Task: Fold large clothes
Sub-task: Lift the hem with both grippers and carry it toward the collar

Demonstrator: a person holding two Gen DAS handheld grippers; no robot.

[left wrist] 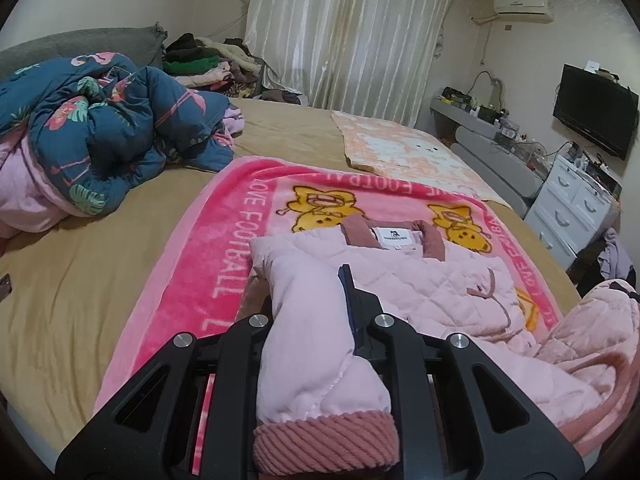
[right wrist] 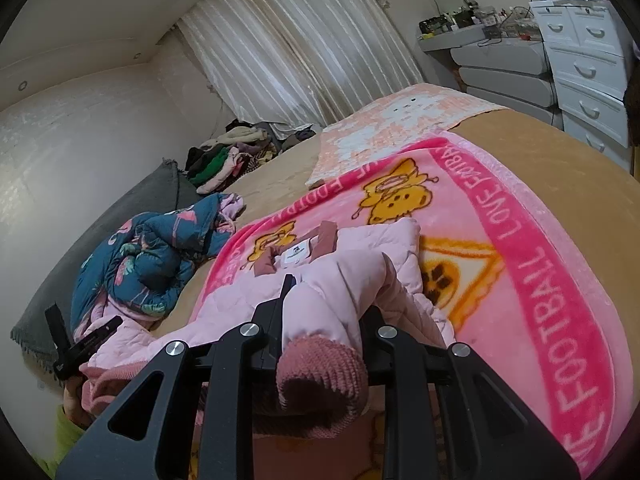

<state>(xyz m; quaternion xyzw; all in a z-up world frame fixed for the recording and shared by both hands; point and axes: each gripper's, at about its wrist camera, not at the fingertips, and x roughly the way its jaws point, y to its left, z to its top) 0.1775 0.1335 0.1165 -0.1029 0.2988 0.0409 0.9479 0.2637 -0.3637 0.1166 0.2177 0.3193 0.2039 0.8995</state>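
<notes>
You have both sleeves pinched, left gripper (left wrist: 312, 304) and right gripper (right wrist: 324, 304) clamped tight; next, lay them across the pink jacket (left wrist: 432, 280) toward twelve o'clock.

Pale pink quilted jacket (left wrist: 424, 280) lies collar-up on bed, sleeves lifted.

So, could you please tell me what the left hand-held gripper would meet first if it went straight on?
Probably the pink jacket's quilted body, just past the sleeve the left hand-held gripper holds; depth is unclear.
</notes>
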